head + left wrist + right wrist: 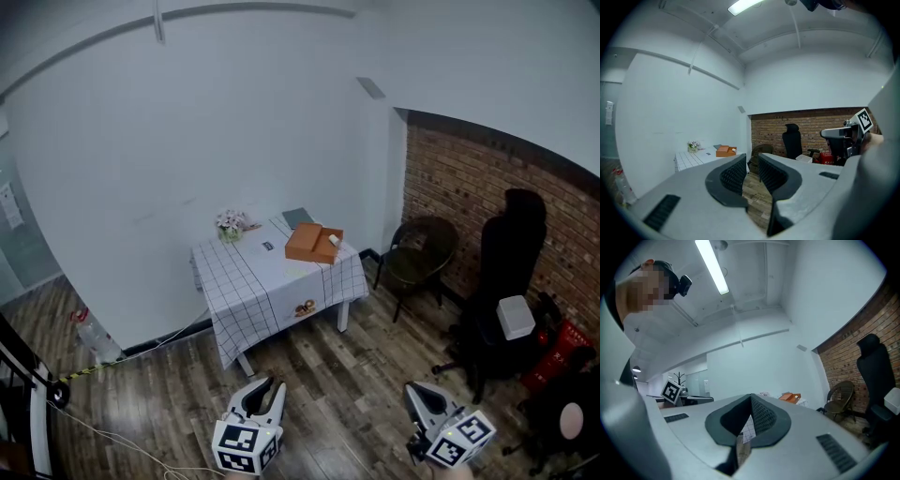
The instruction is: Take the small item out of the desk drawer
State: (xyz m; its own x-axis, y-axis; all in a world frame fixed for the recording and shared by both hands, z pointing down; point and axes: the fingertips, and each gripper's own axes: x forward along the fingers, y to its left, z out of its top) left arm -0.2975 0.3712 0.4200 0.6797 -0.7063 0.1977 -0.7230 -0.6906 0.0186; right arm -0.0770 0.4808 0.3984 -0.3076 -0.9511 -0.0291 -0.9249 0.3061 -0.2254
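An orange drawer box sits on a small table with a checked cloth, against the far white wall. A small white item lies on the box's right end. Both grippers are at the bottom of the head view, well short of the table, over the wooden floor. My left gripper points toward the table with its jaws apart and nothing between them. My right gripper has its jaws together and holds nothing. The orange box shows small and distant in both gripper views.
A vase of flowers and a grey pad stand on the table. A wicker chair sits by the brick wall, and a black office chair with a white box stands at right. A bottle and a cable lie at left.
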